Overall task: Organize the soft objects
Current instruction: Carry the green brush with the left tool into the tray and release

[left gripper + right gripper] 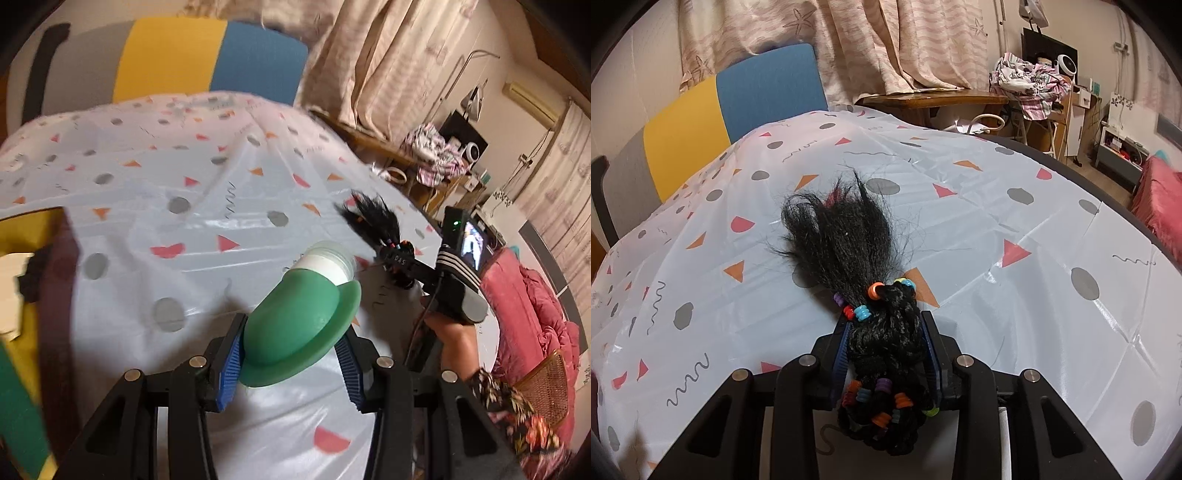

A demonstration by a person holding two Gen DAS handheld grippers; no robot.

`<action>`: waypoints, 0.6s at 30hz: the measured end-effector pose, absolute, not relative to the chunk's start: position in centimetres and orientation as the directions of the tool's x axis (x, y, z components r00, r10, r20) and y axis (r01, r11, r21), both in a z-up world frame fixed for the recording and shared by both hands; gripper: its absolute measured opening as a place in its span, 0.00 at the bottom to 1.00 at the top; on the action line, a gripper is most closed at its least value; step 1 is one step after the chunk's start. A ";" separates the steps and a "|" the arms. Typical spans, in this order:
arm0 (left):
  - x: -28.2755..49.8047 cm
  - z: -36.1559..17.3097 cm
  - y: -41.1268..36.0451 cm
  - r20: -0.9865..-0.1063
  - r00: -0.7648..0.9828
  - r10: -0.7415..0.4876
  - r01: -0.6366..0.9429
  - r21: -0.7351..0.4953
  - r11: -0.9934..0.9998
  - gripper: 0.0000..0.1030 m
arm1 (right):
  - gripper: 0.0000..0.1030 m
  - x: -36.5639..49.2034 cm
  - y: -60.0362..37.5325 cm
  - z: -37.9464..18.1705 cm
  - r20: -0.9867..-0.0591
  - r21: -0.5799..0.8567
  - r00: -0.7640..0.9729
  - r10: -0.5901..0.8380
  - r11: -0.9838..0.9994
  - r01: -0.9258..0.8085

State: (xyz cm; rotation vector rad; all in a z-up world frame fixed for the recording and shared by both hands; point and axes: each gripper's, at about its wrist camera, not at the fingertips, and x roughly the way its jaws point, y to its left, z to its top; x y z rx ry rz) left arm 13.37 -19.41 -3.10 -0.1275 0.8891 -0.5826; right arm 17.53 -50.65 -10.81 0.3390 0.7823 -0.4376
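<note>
Left gripper (291, 354) fingers clench a green silicone bottle (299, 325), right gripper (886, 354) fingers clamp a beaded black braid bundle (882, 332), both lifted for sorting

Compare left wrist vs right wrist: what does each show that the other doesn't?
Left wrist only: the left gripper shut on a green silicone bottle, and the person's hand carrying the right gripper from the side. Right wrist only: the right gripper's pads pressing the braids, and more beads behind them. Both: the black beaded hairpiece, patterned tablecloth, and colour-block chair.
</note>
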 end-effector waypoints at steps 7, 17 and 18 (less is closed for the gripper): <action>10.5 -1.2 -12.7 -0.650 0.592 -0.476 0.352 -0.323 0.878 0.45 | 0.34 17.0 -50.5 -10.2 -0.707 0.146 0.661 -0.251 0.863 0.483; 8.3 -0.1 -2.5 -0.631 0.683 -0.367 0.193 -0.328 0.925 0.46 | 0.34 17.6 -46.9 -8.3 -0.660 0.007 0.696 -0.282 0.924 0.382; 8.1 -0.2 -1.5 -0.633 0.690 -0.351 0.172 -0.328 0.929 0.46 | 0.34 17.7 -46.7 -8.2 -0.663 -0.002 0.694 -0.281 0.927 0.374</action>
